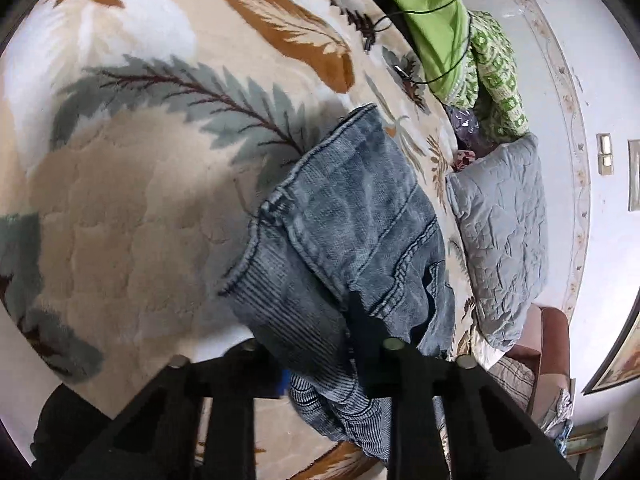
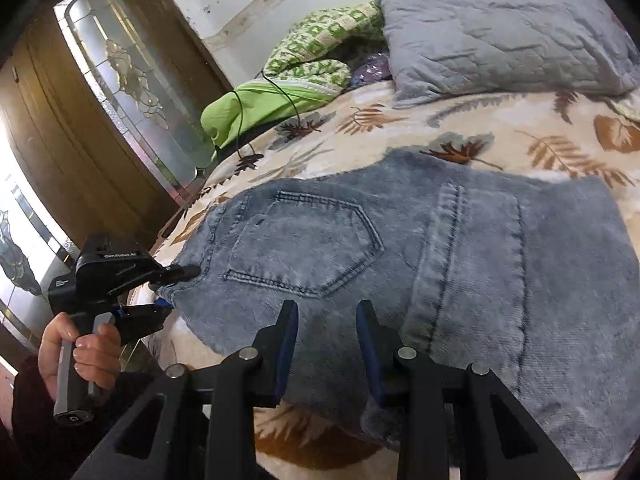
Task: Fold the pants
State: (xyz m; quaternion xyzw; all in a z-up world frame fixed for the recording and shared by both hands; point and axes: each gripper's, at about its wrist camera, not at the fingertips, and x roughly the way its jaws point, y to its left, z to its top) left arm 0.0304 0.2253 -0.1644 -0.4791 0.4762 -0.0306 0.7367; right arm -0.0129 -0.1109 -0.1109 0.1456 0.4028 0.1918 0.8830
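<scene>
The pants (image 2: 400,264) are spread on a leaf-patterned blanket (image 2: 500,140) covering the bed, back pockets upward, already doubled into a broad panel. Its long axis is seen running left to right across the right wrist view, with the grey pillow (image 2: 500,28) beyond the far edge.

The left gripper (image 2: 170,290) is found at the left end of that panel — the nearer of the two to a cloth edge that can be lifted. In the right wrist view one finger is laid above the denim edge and the other below it, so the corner is taken to be clamped; in the left wrist view a bunch of denim is seen gathered between the jaws. The handle is held in a hand (image 2: 76,350) at the lower left.

The right gripper (image 2: 328,320) is poised over the near hem, roughly midway along the panel, its jaws partly open. Denim is seen through the gap, but no pad is pressed on it — nothing is held.

The coming fold is judged to turn on the left end being carried along the long axis toward the right end.
</scene>
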